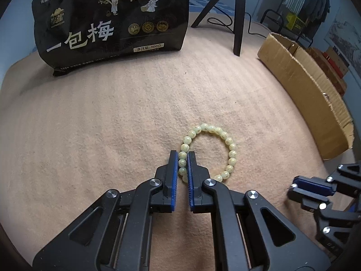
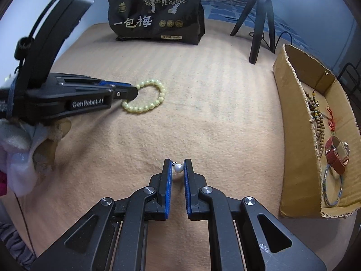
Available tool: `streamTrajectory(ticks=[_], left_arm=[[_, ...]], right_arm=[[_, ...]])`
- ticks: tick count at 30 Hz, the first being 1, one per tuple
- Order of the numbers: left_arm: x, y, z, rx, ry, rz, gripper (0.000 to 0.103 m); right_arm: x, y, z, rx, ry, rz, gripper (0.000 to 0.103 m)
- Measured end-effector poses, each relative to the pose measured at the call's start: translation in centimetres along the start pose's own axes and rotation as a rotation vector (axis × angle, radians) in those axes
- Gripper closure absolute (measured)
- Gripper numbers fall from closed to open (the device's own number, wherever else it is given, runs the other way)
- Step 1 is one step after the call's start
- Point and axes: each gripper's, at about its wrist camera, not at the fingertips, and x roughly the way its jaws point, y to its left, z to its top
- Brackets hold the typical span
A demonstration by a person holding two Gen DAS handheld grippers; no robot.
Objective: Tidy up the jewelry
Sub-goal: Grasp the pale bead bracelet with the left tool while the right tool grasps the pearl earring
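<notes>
A pale green bead bracelet (image 1: 222,135) lies on the beige cloth; it also shows in the right wrist view (image 2: 155,83). My left gripper (image 1: 182,158) is shut on the bracelet's left side, beads pinched between the blue pads. The left gripper also shows in the right wrist view (image 2: 133,92). My right gripper (image 2: 177,164) is shut on a small white pearl earring (image 2: 178,168) at the fingertips, low over the cloth. It appears in the left wrist view (image 1: 293,186) at the right edge. A cardboard box (image 2: 291,113) on the right holds jewelry.
In the box lie a wooden bead string (image 2: 315,117), a red-strapped watch (image 2: 336,155), a metal bangle (image 2: 332,189) and a red cord. A black snack bag (image 2: 155,11) stands at the back. A black tripod (image 2: 259,22) stands back right.
</notes>
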Motion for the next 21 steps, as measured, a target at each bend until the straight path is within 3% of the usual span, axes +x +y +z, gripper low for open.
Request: streamTrajectory(ticks=[9,13,16,21], left_arm=[[1.1,-1.0,0.9,0.026,-0.002,0.051,0.097],[0.8,-1.0,1.0,0.016,-0.013,0.037,0.097],[-0.5,-0.3,1.2,-0.028,-0.034,0.005,0.097],[-3.9,-0.8,1.3,-0.018,-0.104,-0.01,0.098]], right_arm=[[0.1,-0.5,0.2,0.014,0.005,0.001,0.095],[-0.5,-0.6,0.5,0.017,-0.009,0.004,0.095],[-1.2,-0.6,0.8,0.014,-0.021,0.007,0.095],[-2.9,-0.8,1.2,0.008,-0.053,0.009,0.095]])
